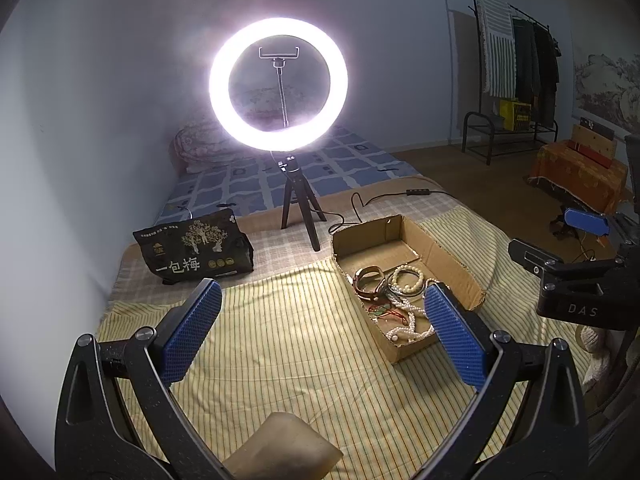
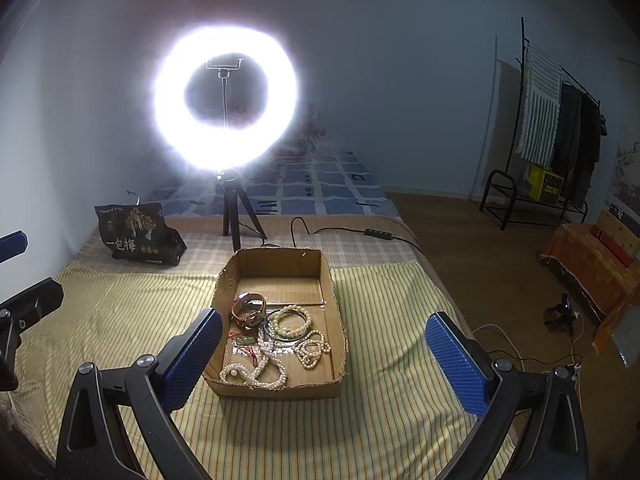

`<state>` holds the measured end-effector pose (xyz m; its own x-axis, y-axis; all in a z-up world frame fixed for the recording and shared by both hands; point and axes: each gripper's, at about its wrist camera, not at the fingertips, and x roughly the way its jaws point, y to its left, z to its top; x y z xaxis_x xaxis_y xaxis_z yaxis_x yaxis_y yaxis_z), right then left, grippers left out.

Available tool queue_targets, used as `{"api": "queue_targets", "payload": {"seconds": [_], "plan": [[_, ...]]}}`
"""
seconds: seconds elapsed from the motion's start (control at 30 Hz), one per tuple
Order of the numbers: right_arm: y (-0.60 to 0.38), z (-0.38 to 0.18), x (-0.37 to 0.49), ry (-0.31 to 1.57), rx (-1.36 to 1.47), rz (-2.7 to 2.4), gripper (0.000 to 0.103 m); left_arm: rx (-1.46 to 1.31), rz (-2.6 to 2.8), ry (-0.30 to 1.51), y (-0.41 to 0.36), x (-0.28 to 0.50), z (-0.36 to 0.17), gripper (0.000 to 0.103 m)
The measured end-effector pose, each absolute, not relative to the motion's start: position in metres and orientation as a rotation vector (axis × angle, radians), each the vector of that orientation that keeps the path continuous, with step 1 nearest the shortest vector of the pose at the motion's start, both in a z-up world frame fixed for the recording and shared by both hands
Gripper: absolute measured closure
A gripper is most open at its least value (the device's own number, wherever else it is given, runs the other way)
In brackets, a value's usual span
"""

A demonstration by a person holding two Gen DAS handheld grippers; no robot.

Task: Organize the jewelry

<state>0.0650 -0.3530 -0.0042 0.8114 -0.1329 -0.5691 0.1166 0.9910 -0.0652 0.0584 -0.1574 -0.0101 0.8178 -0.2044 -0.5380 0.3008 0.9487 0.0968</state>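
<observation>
A shallow cardboard box (image 2: pixel 328 276) lies on the striped bedspread; it also shows in the left wrist view (image 1: pixel 452 256). Inside are pearl necklaces (image 2: pixel 256 372), a pale bead bracelet (image 2: pixel 290 322), a brown watch (image 2: pixel 248 310), a small bead string (image 2: pixel 312 350) and a red-corded green pendant (image 2: pixel 244 340). The same heap shows in the left wrist view (image 1: pixel 400 292). My right gripper (image 2: pixel 324 336) is open and empty, just above and in front of the box. My left gripper (image 1: pixel 322 312) is open and empty, left of the box. The right gripper also shows in the left wrist view (image 1: pixel 560 240).
A lit ring light on a tripod (image 2: pixel 226 100) stands behind the box, its cable (image 2: pixel 360 232) trailing right. A black snack bag (image 2: pixel 136 236) lies at the back left. The bed's right edge (image 2: pixel 452 312) drops to a wooden floor. A clothes rack (image 2: pixel 552 152) stands far right.
</observation>
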Motion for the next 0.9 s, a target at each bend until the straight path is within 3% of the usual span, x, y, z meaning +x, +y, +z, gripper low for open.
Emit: {"api": "queue_targets", "payload": {"seconds": [0.9], "plan": [[-0.3564, -0.0057, 0.0638, 0.618, -0.020, -0.128, 0.000, 0.182, -0.264, 0.549, -0.1564, 0.0589, -0.0078, 0.000]]}}
